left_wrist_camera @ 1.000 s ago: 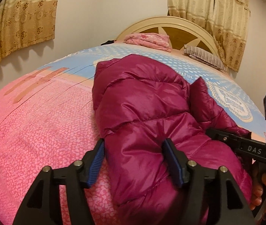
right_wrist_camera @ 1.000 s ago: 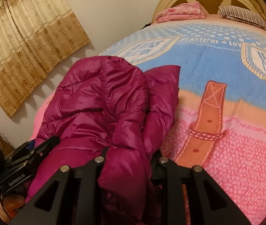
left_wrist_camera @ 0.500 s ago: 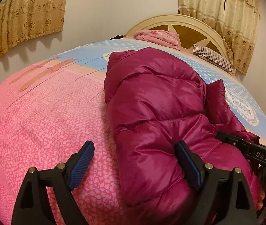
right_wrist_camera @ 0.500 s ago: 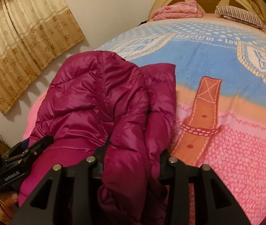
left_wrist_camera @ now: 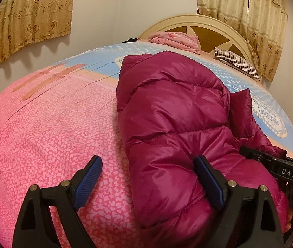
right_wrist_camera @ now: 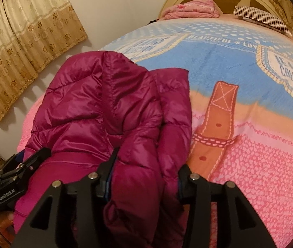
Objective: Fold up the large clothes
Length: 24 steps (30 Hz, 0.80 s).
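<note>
A magenta puffer jacket (left_wrist_camera: 173,119) lies folded lengthwise on the bed. In the left wrist view my left gripper (left_wrist_camera: 148,177) is open, its blue pads (left_wrist_camera: 88,179) wide apart at the jacket's near left edge; the right pad rests against the fabric, the left is over bare blanket. In the right wrist view the jacket (right_wrist_camera: 97,103) fills the left half. My right gripper (right_wrist_camera: 144,171) is shut on a thick bunch of the jacket's near edge. Each gripper shows at the edge of the other's view.
The bed has a pink and blue blanket (left_wrist_camera: 43,128) with a brown strap print (right_wrist_camera: 214,132). A folded pink quilt (left_wrist_camera: 175,39) and striped pillow (left_wrist_camera: 237,64) lie by the headboard (left_wrist_camera: 206,26). Curtains (right_wrist_camera: 22,41) hang on the walls.
My left gripper has opened wide and let go of the jacket's edge, shifting left. The right gripper keeps its hold and has moved little.
</note>
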### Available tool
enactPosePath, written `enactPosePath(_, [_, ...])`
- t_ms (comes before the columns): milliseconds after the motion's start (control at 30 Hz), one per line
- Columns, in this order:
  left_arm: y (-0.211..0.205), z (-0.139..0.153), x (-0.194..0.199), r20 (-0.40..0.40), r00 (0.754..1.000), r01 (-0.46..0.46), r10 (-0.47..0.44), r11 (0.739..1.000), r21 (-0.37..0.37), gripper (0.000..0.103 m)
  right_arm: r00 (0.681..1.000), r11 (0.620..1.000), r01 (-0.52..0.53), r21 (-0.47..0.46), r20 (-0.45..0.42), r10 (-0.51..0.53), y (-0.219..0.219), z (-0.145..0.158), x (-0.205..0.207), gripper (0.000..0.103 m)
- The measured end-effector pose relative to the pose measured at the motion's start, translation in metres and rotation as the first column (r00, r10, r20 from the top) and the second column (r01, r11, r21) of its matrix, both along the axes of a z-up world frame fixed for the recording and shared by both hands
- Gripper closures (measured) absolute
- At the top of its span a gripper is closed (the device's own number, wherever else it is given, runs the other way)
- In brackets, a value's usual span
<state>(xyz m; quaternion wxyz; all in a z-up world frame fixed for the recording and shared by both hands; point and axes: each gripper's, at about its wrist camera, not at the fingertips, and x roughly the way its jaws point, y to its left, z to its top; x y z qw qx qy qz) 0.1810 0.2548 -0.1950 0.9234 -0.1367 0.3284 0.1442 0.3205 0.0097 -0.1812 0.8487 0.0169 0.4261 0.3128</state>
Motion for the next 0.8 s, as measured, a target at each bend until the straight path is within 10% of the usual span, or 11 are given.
enactPosePath(367, [-0.008, 0.049, -0.033, 0.047, 0.999, -0.014, 0.011, 0.998, 0.061, 0.012, 0.999, 1.000, 0.023, -0.002, 0.032, -0.023, -0.006, 0.025, -0.017, 0.048])
enactPosePath(800, [-0.067, 0.171, -0.158, 0.320, 0.943, 0.026, -0.089, 0.980, 0.197, 0.011, 0.929, 0.996, 0.068, 0.064, 0.360, -0.087, -0.061, 0.147, -0.159, 0.022])
